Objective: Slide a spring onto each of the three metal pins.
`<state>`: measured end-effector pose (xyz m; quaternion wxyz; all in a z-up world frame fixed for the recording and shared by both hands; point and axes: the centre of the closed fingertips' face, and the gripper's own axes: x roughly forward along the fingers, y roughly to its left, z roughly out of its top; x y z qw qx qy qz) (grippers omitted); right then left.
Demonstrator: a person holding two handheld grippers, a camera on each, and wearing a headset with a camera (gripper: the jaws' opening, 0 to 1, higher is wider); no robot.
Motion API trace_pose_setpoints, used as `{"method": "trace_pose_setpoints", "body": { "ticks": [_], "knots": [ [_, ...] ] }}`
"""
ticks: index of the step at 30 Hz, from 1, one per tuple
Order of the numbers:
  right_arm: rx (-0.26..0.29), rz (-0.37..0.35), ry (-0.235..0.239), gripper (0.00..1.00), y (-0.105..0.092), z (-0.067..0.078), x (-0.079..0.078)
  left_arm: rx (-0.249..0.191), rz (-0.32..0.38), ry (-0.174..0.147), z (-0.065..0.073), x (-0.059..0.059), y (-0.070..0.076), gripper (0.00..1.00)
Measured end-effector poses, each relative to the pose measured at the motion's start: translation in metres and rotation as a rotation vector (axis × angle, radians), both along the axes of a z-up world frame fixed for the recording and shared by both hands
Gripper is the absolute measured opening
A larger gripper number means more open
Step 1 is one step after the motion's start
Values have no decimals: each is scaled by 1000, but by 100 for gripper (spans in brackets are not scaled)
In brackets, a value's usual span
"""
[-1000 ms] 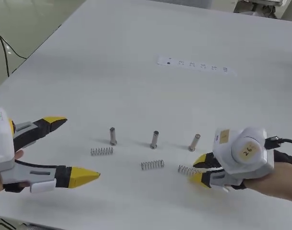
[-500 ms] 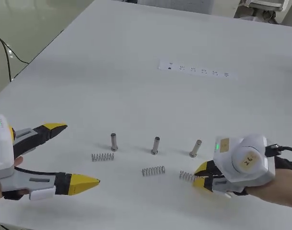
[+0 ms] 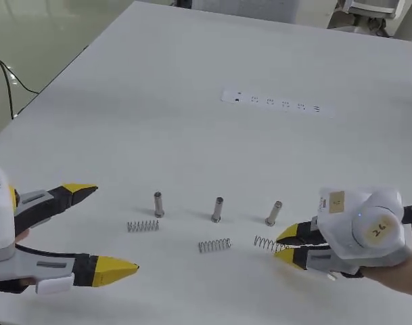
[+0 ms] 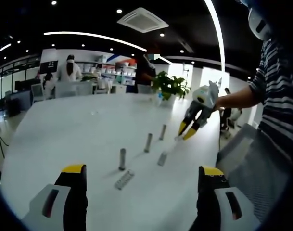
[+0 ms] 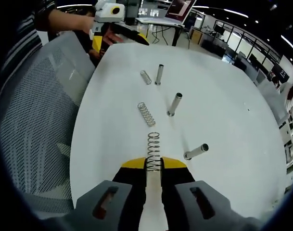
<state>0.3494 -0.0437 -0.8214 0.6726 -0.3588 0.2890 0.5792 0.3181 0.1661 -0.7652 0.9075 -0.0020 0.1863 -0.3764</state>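
Steel pins (image 3: 218,209) at lower centre are all bare. The right gripper (image 3: 283,245) is clamped on one spring (image 3: 265,242) at its end, two other springs (image 3: 214,245) lie on the surface (image 3: 192,135), and the left gripper (image 3: 112,229) gapes apart.

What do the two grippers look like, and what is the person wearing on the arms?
Both the left gripper and the right gripper have black jaws with yellow tips and grey-white bodies. The right one bears a yellow sticker marked 26. The sleeve is dark-and-light striped.
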Motion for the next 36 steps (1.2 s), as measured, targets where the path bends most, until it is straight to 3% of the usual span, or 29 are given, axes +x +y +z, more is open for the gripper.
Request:
{"method": "trace_pose_setpoints", "body": {
  "ticks": [9,15,24,36],
  "knots": [
    [14,43,-19,8,2,16,-11,-24,-37,22,3,-8,-5,79],
    [13,68,-26,8,8,24,-17,-45,-106,31,5,-19,-18,69],
    [24,96,-30,8,16,30,-22,-53,-193,29,10,-13,-44,55],
    [30,123,-32,8,27,34,-31,-39,-345,28,9,-5,-86,46]
  ]
}}
